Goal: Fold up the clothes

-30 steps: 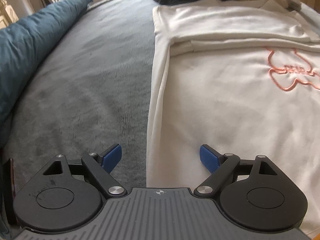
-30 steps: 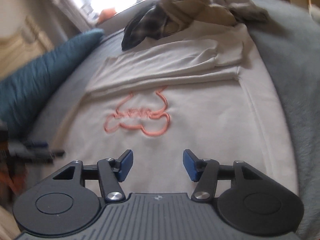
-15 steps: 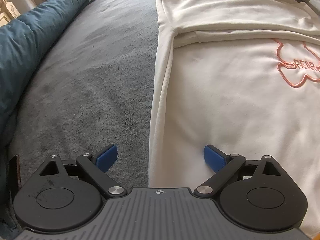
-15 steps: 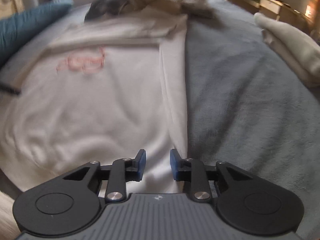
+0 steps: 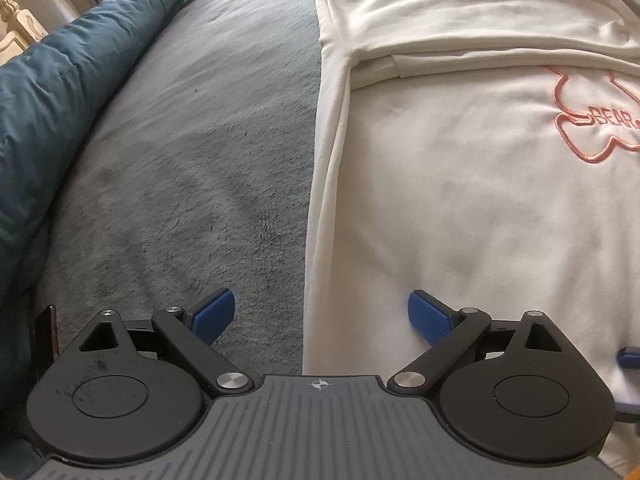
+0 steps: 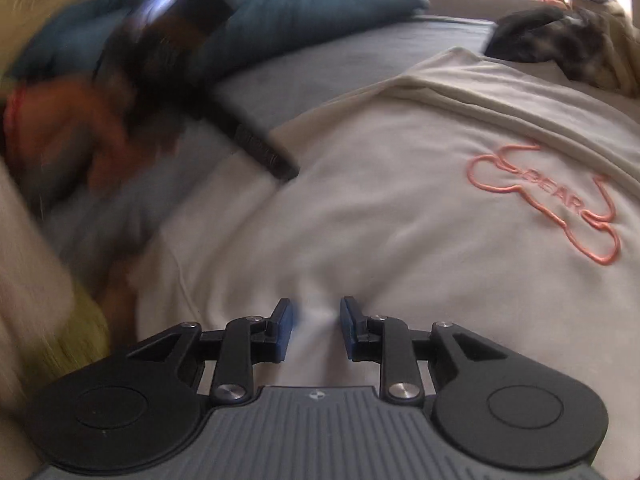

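On the grey bed [image 5: 192, 168] lies the white sweatshirt [image 5: 460, 200], flat, sleeves folded across its top; the left gripper [image 5: 320, 316] stands wide open astride the sweatshirt's left edge; the right gripper [image 6: 316, 326] hovers over its lower part, jaws narrowed, nothing pinched.

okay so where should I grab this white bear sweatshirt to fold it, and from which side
Probably take the white sweatshirt at its long side edge, where it meets the grey blanket. That edge lies straight and doubled, with a raised lip to pinch. Come in from the blanket side, low; the open left gripper already straddles it. The flat middle offers no such lip.
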A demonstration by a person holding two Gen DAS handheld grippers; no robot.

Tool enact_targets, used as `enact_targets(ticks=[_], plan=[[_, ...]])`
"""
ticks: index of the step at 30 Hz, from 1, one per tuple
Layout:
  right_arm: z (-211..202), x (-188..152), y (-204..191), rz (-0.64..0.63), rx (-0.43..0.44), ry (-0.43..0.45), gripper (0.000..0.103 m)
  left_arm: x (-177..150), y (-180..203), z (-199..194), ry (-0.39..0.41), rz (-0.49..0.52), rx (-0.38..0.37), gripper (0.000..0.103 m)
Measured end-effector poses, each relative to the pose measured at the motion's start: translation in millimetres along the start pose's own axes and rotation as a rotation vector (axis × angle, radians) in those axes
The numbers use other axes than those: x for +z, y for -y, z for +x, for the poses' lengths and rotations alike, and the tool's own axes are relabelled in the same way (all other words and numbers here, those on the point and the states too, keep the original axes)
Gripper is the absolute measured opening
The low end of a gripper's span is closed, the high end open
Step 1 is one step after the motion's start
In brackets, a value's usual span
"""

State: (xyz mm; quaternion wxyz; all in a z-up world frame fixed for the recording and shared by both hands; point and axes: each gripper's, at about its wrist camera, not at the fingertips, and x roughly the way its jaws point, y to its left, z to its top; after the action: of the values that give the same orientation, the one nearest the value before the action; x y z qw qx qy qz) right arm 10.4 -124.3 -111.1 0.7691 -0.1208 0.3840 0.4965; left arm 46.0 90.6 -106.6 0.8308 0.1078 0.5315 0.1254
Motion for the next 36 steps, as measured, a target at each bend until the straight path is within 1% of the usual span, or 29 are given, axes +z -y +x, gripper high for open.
enact_targets(ticks=[3, 4, 7, 9, 12, 14, 16, 17, 19, 22, 24, 25, 26, 28, 31, 33, 34, 35, 36], plan=[[-8.3, 3.4, 6.6, 0.021, 0.024, -0.03, 0.025, 1.4, -1.9, 3.5, -0.009, -0.01, -0.006, 0.095], [-8.9, 7.7, 7.2, 0.023, 0.027, -0.028, 0.024, 1.4, -2.3, 4.1, -0.011, -0.014, -0.008, 0.095], [-5.9, 23.1, 4.0, 0.013, 0.042, 0.006, 0.024, 1.2, -3.4, 5.6, -0.017, -0.027, -0.012, 0.095], [1.9, 36.4, -4.0, 0.0, 0.083, 0.04, 0.024, 1.0, -3.7, 6.3, -0.021, -0.032, -0.013, 0.096], [20.5, 47.8, -19.3, -0.051, 0.134, 0.058, 0.024, 0.6, -4.4, 6.6, -0.021, -0.035, -0.016, 0.096], [35.0, 46.3, -26.6, -0.072, 0.159, 0.03, 0.024, 0.1, -5.2, 6.9, -0.018, -0.036, -0.019, 0.097], [47.4, 36.7, -30.2, -0.088, 0.157, -0.028, 0.024, -1.6, -6.8, 7.1, -0.012, -0.023, -0.023, 0.097], [47.5, 32.5, -31.4, -0.101, 0.157, -0.039, 0.024, -5.0, -10.7, 6.8, -0.008, -0.018, -0.021, 0.098], [38.2, 27.3, -31.6, -0.127, 0.159, -0.045, 0.024, -12.8, -19.7, 6.2, 0.001, -0.009, -0.017, 0.098], [23.9, 28.7, -28.5, -0.153, 0.147, -0.078, 0.022, -30.2, -42.0, 6.7, -0.003, -0.02, -0.028, 0.098], [20.1, 34.8, -32.9, -0.209, 0.13, -0.065, 0.022, -39.7, -55.9, 2.7, 0.017, -0.03, -0.051, 0.098], [19.8, 40.5, -35.2, -0.221, 0.134, -0.047, 0.022, -43.0, -61.4, -0.2, 0.031, -0.036, -0.062, 0.098], [22.3, 46.8, -37.1, -0.217, 0.144, -0.03, 0.023, -44.9, -64.2, -2.7, 0.042, -0.038, -0.071, 0.098], [33.4, 55.0, -40.1, -0.2, 0.158, -0.007, 0.023, -46.9, -63.8, -5.6, 0.052, -0.026, -0.064, 0.098], [52.9, 51.8, -44.0, -0.173, 0.173, -0.057, 0.023, -49.2, -61.1, -9.1, 0.064, -0.009, -0.062, 0.098], [52.1, 42.6, -47.0, -0.145, 0.212, -0.08, 0.023, -53.0, -62.2, -11.6, 0.068, -0.003, -0.061, 0.098], [49.3, 38.9, -49.3, -0.133, 0.247, -0.095, 0.023, -55.4, -63.3, -13.0, 0.07, -0.002, -0.062, 0.098], [45.6, 37.8, -51.0, -0.128, 0.266, -0.095, 0.022, -56.6, -65.5, -14.0, 0.074, -0.003, -0.064, 0.097], [42.5, 38.0, -51.6, -0.128, 0.264, -0.083, 0.022, -56.9, -69.2, -14.3, 0.079, -0.006, -0.066, 0.097]])
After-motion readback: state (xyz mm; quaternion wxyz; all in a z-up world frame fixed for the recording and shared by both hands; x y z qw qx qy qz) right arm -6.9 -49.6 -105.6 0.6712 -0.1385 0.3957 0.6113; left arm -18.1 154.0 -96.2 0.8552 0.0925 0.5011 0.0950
